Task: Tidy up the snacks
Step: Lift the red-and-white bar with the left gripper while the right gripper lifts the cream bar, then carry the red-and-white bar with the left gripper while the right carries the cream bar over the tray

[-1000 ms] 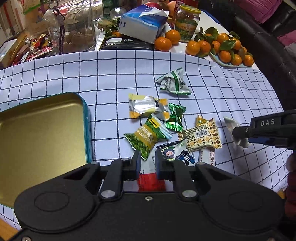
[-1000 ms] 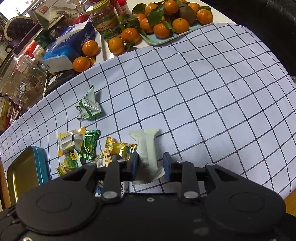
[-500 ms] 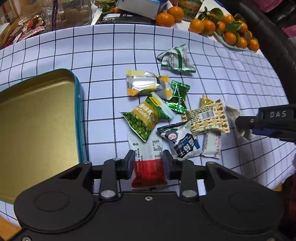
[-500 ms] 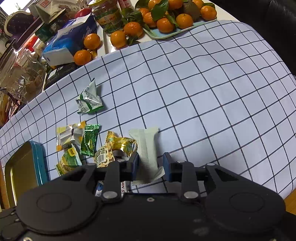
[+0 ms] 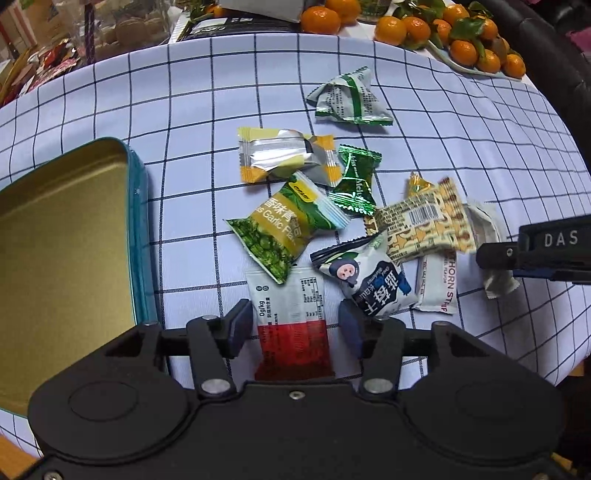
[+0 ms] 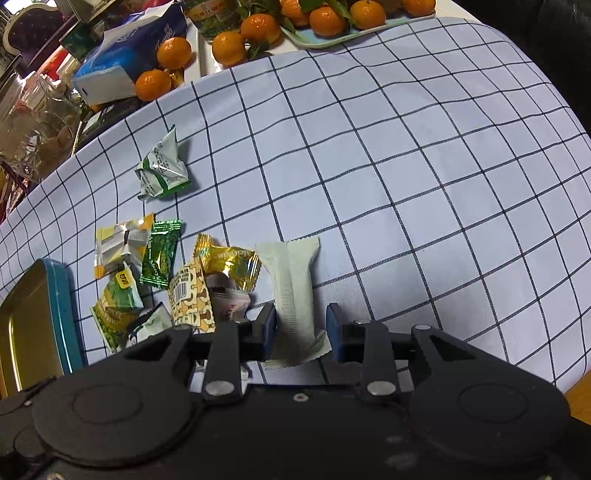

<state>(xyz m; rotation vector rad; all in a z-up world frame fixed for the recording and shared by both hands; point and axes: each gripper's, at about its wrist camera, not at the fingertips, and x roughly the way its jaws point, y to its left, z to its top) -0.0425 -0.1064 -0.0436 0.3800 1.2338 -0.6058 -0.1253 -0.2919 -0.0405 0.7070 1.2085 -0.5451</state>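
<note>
Several snack packets lie in a heap on the checked tablecloth [image 5: 192,110]. My left gripper [image 5: 293,326] is open, its fingers on either side of a red and white packet [image 5: 291,314] that lies flat. A green garlic-pea packet [image 5: 284,225] and a blue and white packet [image 5: 369,277] lie just beyond it. An open gold tin [image 5: 66,243] with a teal rim sits to the left. My right gripper [image 6: 301,326] is open around a pale green packet [image 6: 293,291], which rests on the cloth; it also shows in the left wrist view [image 5: 532,254].
A green and white packet [image 5: 349,98] lies apart, farther back. Oranges on a tray [image 6: 332,18], a tissue pack [image 6: 122,62], a glass jar [image 6: 37,129] and other clutter line the far edge. The table edge is close on the right [image 6: 576,384].
My left gripper has opened wider and moved down and forward over the red and white packet. My right gripper has opened a little around the pale green packet and edged forward.
</note>
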